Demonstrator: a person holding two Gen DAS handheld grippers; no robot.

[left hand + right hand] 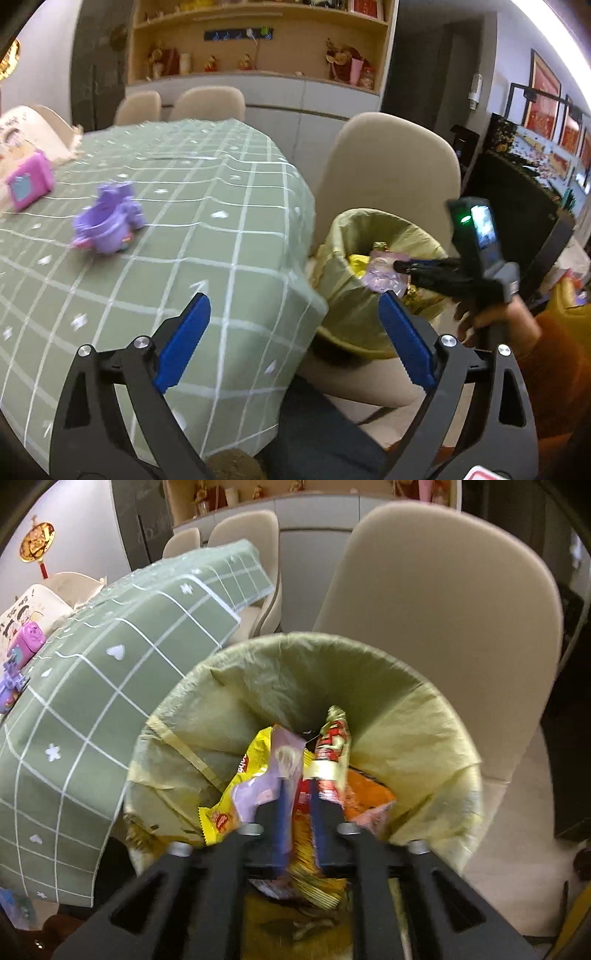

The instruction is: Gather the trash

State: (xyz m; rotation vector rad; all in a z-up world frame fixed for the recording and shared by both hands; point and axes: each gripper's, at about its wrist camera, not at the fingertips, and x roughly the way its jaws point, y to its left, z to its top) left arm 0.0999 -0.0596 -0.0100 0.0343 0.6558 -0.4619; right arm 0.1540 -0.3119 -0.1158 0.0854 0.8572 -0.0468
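Jaws on the left gripper (293, 341) stand wide apart with nothing between them, the two blue pads (183, 343) framing the corner where the green checked tablecloth (207, 206) drops off the surface, and they touch nothing. On that cloth lie a purple toy (107, 225) and, farther left, a pink boxy toy (27, 182), both well apart from the left gripper. Just beside the surface's edge, in front of a beige chair (391, 173), stands a trash bin (347, 254) lined with a yellow-green bag. From the left wrist view, the right gripper (400, 266) reaches over the bin's mouth, gripped by a hand (484, 314) in an orange sleeve (554, 354). In the right wrist view, the right gripper (298, 775) points down into the bin (406, 716), its jaws parted narrowly and no longer pinching. A lilac wrapper (284, 764) lies against the outer side of the left blue finger (280, 808), while a red and gold wrapper (332, 753) sits by the tip of the other one; whether either pad is pressing on them cannot be told through the blur. Around them, the bin holds a yellow snack bag (240, 786) and an orange packet (369, 794), with more crumpled wrappers below the gripper.
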